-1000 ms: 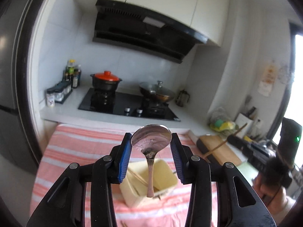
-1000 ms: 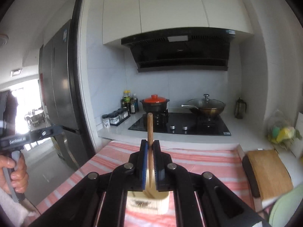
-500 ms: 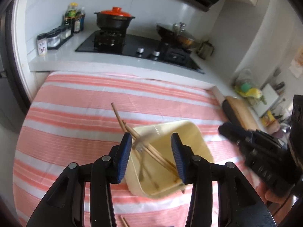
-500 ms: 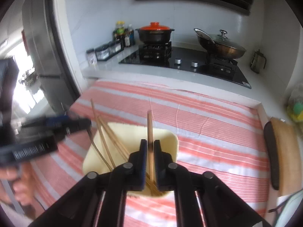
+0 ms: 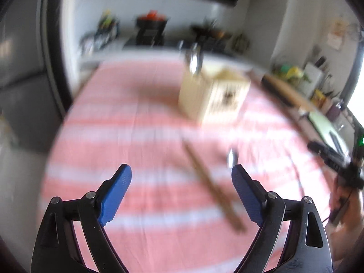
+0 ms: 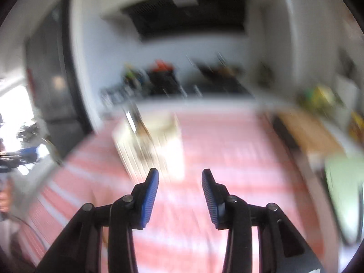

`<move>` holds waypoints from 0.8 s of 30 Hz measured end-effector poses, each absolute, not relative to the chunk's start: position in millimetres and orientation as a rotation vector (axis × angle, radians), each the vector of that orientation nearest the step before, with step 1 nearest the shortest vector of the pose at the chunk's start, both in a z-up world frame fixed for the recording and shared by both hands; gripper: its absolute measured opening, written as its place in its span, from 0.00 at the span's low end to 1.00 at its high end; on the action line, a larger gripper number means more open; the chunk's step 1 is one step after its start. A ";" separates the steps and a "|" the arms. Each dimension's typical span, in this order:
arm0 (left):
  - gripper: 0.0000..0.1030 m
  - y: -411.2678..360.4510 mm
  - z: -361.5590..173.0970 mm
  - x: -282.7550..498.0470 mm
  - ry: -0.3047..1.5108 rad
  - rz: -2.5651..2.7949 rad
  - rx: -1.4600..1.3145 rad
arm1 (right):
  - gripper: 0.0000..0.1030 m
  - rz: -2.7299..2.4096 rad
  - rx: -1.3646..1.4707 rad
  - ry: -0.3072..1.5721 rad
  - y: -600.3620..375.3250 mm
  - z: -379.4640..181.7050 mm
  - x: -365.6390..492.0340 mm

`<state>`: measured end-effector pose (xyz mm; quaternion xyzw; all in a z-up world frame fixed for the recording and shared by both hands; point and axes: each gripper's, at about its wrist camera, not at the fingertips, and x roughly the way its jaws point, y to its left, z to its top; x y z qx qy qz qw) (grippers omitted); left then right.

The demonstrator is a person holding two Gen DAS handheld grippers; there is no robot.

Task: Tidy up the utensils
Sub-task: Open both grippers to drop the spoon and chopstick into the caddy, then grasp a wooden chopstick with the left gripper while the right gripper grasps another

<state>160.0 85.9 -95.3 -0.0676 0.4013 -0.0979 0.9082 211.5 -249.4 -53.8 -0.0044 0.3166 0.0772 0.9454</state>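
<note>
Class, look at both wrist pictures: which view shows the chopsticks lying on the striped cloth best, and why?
The left wrist view. The chopsticks lie there, blurred but whole, on the striped cloth, ahead of the empty left hand-held gripper, whose jaws are opening. The right wrist view shows none lying on the cloth, only the cream utensil box with blurred utensils sticking out.

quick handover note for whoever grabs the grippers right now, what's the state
Left gripper: fingers opening wide, nothing between them.
Right gripper: fingers opening, nothing between them.
Cream holder stands upright on the striped cloth, with a spoon and sticks poking out of it.
Left to do: chopsticks and a blurred metal utensil lie loose on the cloth just ahead of the left gripper.
</note>
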 end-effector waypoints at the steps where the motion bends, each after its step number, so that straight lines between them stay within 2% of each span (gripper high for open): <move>1: 0.87 81.9 -108.4 150.1 0.847 -0.210 -0.158 | 0.39 0.119 0.012 0.696 -254.4 -83.3 194.2; 4: 0.87 68.2 -132.0 136.6 0.888 -0.207 -0.150 | 0.39 0.086 0.042 0.836 -253.0 -143.2 161.1; 6: 0.88 58.9 -138.4 137.8 0.900 -0.193 -0.127 | 0.39 0.114 0.061 0.877 -243.7 -158.7 146.4; 11: 0.88 49.6 -140.6 159.8 0.921 -0.188 -0.216 | 0.39 0.197 -0.012 0.906 -211.2 -158.0 142.5; 16: 0.88 24.5 -152.3 200.4 0.930 -0.132 -0.191 | 0.39 0.218 0.008 0.888 -194.3 -151.7 147.4; 21: 0.88 -1.2 -188.9 214.4 0.979 -0.033 0.017 | 0.39 0.232 -0.003 0.878 -188.7 -152.4 140.6; 24: 0.89 9.6 -198.6 206.5 0.988 -0.047 0.002 | 0.39 0.221 0.000 0.880 -196.1 -154.1 134.3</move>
